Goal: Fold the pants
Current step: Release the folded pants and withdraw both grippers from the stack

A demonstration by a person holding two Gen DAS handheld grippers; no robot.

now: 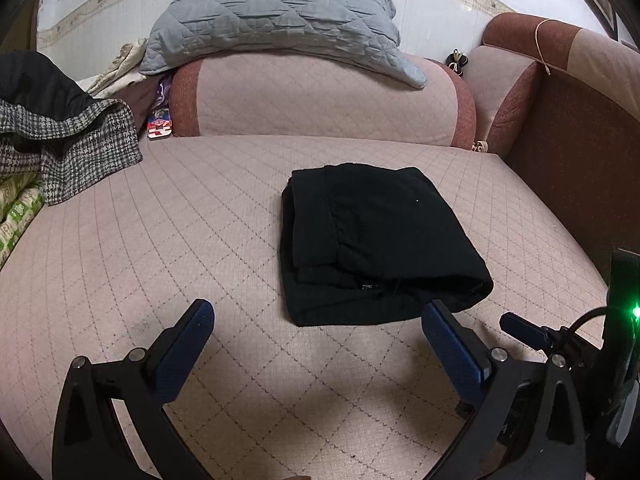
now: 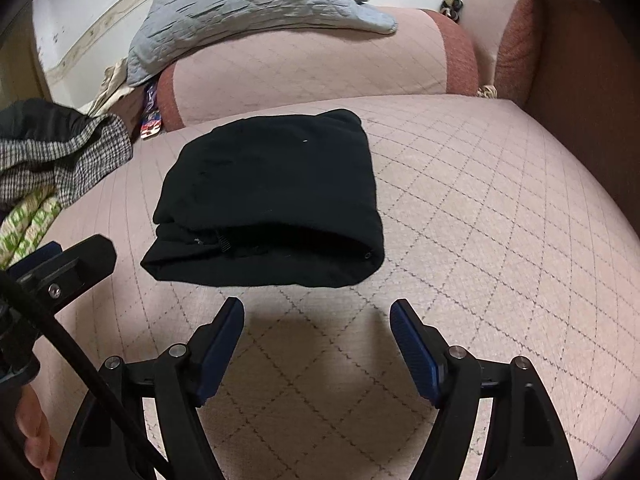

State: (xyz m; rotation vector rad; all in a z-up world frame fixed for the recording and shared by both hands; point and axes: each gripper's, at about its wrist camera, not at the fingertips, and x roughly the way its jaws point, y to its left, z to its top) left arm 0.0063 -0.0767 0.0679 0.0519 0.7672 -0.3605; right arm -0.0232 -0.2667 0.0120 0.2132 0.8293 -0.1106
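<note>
Both tongs gape, released and holding nothing: left tongs [image 1: 316, 316], right tongs [image 2: 316, 308]; just beyond them, folded black pants [image 1: 372, 240] lie on the quilted pink sofa seat [image 1: 160, 240]; grey quilt [image 1: 272, 12] far behind.

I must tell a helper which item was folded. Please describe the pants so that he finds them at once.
Look at the pink quilted sofa seat. In its middle, away from the clothes pile at the left edge, lie the pants. They alone are plain black and folded into a compact, neat rectangle.
</note>
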